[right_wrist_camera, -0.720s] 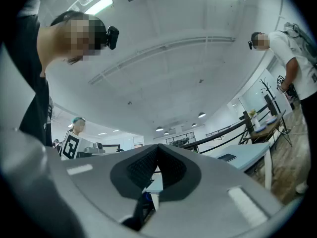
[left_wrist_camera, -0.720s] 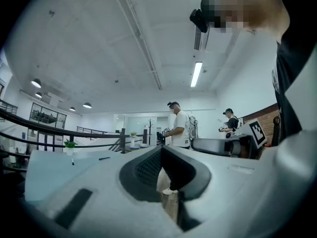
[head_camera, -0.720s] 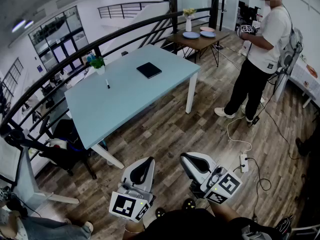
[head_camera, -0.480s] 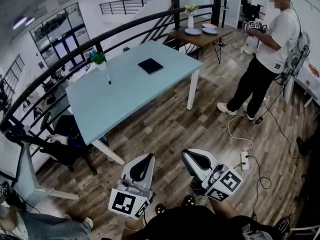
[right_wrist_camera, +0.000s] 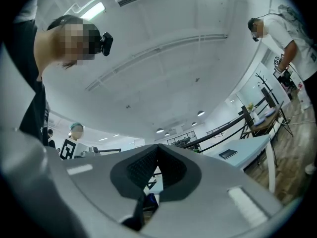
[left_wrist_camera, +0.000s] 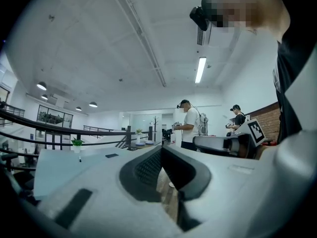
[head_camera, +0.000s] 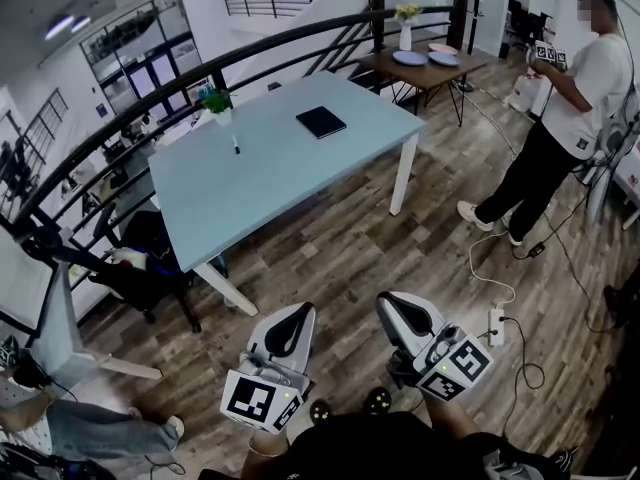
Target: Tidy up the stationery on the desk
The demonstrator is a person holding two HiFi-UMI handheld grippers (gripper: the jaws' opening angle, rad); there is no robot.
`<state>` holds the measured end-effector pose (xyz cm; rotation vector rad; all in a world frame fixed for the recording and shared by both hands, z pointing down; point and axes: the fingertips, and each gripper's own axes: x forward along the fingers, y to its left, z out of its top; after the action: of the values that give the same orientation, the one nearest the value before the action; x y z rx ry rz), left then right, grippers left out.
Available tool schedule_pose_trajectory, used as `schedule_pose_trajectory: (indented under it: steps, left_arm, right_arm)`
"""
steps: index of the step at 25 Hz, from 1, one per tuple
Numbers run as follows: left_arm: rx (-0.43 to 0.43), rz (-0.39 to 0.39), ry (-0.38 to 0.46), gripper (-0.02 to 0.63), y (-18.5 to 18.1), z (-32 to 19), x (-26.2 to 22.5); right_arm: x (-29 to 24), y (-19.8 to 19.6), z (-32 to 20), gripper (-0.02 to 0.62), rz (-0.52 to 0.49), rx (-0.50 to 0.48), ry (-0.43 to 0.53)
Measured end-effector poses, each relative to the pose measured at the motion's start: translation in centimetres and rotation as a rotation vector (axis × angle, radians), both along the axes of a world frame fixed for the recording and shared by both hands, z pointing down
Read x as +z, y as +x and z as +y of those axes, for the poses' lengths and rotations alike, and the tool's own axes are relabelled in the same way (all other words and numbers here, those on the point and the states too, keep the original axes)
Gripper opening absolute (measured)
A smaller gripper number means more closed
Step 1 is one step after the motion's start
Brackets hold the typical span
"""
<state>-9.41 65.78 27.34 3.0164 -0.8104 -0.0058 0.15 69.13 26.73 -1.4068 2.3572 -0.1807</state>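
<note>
Both claws are shut tight with nothing between their jaws. The left gripper [head_camera: 295, 318] and right gripper [head_camera: 395, 308] hang side by side over the wooden floor [head_camera: 340, 253], well apart from the pale blue desk [head_camera: 270, 193]. Toward the desk's far side lie a black notebook [head_camera: 321, 121] and, to its left, a pen [head_camera: 236, 145] near a small potted plant [head_camera: 216, 103].

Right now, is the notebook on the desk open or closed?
Closed. The notebook lies flat on the desk as one dark cover; no open pages show.
</note>
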Motion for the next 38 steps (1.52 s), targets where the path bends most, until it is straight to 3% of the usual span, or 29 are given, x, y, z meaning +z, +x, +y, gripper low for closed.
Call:
schedule_pose_trajectory:
  steps: [22,34,38]
  left_arm:
    - [-0.102,-0.045,0.015,-0.013,7.0,0.3,0.3]
    - [-0.137,-0.074,0.040,-0.013,9.9,1.1,0.1]
    - [-0.138,-0.076,0.042,-0.014,10.5,0.9,0.1]
  right_arm:
    - [1.0,7.4,-0.3,0.003,-0.035,-0.100,0.005]
    - [0.2,9.7,0.1,0.002,-0.102,-0.166,0.038]
    - [1.2,10.4,0.2,0.000,-0.079,-0.163,0.021]
